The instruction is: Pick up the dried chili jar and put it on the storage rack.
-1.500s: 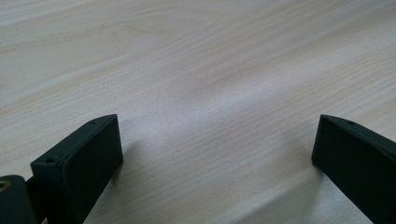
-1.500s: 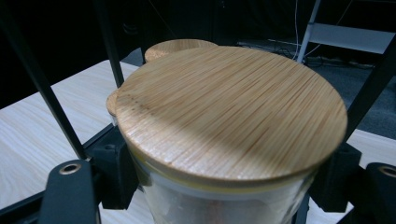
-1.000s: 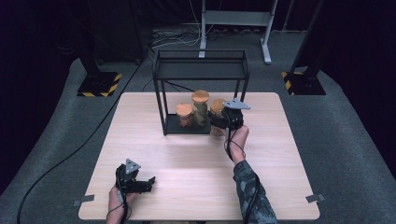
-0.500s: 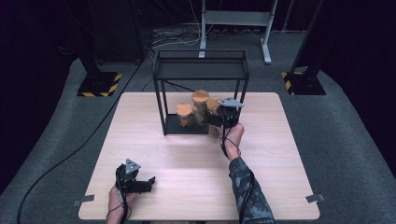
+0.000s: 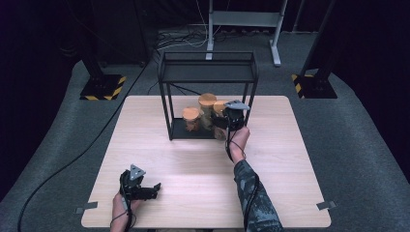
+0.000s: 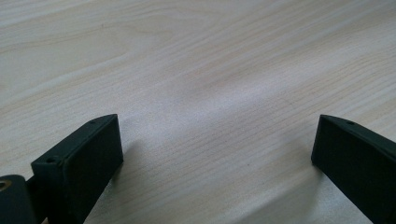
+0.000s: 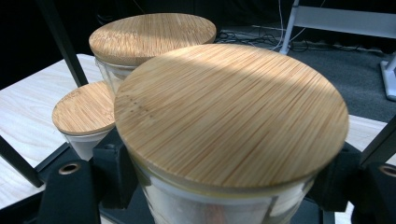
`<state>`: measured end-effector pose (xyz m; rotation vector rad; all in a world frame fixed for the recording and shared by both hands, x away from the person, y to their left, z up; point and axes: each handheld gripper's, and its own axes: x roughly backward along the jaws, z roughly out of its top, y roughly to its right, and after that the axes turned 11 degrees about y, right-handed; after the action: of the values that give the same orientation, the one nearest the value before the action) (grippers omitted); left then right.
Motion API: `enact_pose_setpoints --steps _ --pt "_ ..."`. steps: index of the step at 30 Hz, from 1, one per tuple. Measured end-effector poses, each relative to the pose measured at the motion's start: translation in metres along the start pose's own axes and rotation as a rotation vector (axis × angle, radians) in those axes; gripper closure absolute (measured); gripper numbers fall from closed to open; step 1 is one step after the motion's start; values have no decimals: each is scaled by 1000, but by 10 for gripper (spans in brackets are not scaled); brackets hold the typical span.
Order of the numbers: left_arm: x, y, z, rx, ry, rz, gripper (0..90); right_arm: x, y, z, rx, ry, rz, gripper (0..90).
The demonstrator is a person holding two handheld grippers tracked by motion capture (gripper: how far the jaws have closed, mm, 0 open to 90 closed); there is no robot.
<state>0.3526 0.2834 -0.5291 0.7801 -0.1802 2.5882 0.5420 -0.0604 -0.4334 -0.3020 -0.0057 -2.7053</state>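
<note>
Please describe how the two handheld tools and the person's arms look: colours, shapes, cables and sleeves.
Both are black: the left tool and the right tool, each topped by a grey three-cornered plate, with thick blocky black jaws. A thin black cable trails from each. The right forearm wears a dark camouflage-patterned sleeve.

table [image 5: 193, 159] | black rack [image 5: 209, 72] | grey carpet [image 5: 358, 145] | floor cables [image 5: 188, 41]

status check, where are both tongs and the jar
Right tongs shut on jar at rack's bottom shelf. Left tongs open, idle over table. Two other jars close beside.
</note>
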Motion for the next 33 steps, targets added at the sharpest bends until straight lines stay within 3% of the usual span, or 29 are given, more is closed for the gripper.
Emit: enact_pose_setpoints --steps 22,27,33 --pt "0 0 0 -1 1 1 15 2 0 -1 -6 1 4 224" --pt "0 0 0 -2 2 2 15 6 0 0 -28 -33 14 118" --pt "0 1 0 -2 2 3 15 18 -3 0 -30 -48 33 71"
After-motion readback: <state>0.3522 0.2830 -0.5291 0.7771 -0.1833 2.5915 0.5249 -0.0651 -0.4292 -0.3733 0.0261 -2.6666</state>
